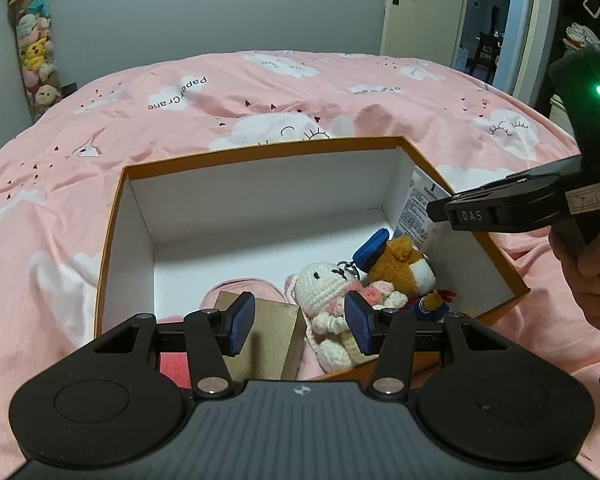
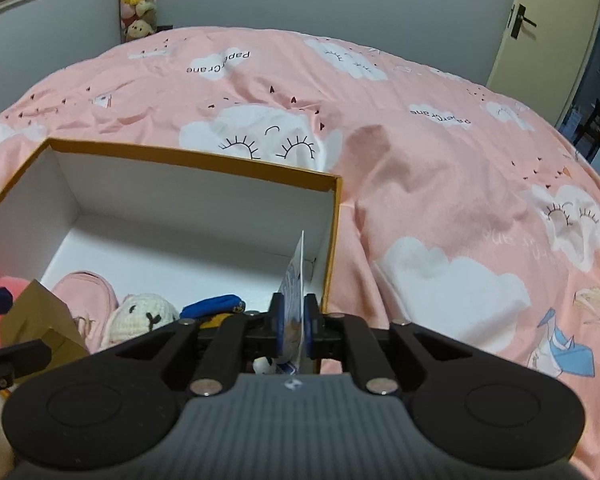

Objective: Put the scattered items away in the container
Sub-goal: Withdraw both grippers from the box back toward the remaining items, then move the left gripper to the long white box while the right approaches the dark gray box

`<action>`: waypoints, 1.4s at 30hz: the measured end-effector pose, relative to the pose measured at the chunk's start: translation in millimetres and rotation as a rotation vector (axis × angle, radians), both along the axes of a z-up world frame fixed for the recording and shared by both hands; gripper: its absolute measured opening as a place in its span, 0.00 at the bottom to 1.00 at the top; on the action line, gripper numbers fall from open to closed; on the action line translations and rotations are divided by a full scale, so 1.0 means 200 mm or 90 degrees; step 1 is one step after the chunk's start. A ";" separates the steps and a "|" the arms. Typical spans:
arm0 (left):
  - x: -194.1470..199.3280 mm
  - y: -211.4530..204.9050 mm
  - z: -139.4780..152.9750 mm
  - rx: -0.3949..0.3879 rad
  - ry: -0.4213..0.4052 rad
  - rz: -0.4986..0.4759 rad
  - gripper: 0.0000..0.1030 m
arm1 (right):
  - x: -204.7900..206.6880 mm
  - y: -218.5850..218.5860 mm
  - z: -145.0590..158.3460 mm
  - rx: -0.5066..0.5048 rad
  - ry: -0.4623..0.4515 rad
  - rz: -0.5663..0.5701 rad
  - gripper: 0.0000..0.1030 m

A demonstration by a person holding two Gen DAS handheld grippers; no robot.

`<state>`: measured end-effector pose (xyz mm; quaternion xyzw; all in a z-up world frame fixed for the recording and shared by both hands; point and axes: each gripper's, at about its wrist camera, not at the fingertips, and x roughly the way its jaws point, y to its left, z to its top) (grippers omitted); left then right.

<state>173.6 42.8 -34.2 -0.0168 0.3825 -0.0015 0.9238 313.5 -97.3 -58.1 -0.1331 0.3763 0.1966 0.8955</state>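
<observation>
An orange box with a white inside lies open on the pink bed. In it are a white crochet bunny, a brown-and-white plush with a blue cap, a small brown carton and a pink soft item. My left gripper hangs open over the box's near end, with nothing between its blue pads. A printed card stands on edge against the box's right wall. My right gripper straddles it, jaws narrowly apart and the card loose between them. The bunny lies to its left.
The pink cloud-print bedcover spreads all round the box. A folded paper-crane print lies on it at the right. A hanging column of plush toys is at the far wall, and a door stands at the back right.
</observation>
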 end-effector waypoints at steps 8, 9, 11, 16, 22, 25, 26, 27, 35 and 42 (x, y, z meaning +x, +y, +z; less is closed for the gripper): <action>-0.11 -0.03 0.05 0.001 -0.036 0.024 0.60 | -0.19 -0.06 0.07 0.057 -0.044 0.024 0.46; -0.12 -0.03 0.06 0.000 -0.040 0.028 0.61 | -0.22 -0.07 0.08 0.062 -0.058 0.028 0.48; -0.16 -0.05 0.06 0.003 -0.049 0.036 0.61 | -0.28 -0.09 0.09 0.071 -0.079 0.032 0.51; -0.24 -0.08 0.07 0.015 -0.064 0.038 0.61 | -0.42 -0.15 0.11 0.110 -0.110 0.037 0.57; -0.33 -0.09 0.08 0.019 -0.064 0.034 0.61 | -0.60 -0.20 0.11 0.151 -0.149 0.039 0.59; -0.38 -0.09 0.07 0.008 -0.049 0.024 0.61 | -0.65 -0.20 0.09 0.156 -0.123 0.036 0.59; -0.39 -0.09 0.07 0.002 -0.042 0.022 0.61 | -0.66 -0.21 0.07 0.161 -0.111 0.040 0.59; -0.41 -0.08 0.07 -0.005 -0.034 0.019 0.61 | -0.68 -0.21 0.06 0.164 -0.098 0.044 0.59; -0.52 -0.04 0.01 -0.022 0.015 0.020 0.62 | -0.73 -0.23 -0.06 0.163 0.015 0.035 0.70; -0.59 0.08 -0.09 -0.076 0.112 0.075 0.62 | -0.77 -0.26 -0.21 0.118 0.127 0.005 0.70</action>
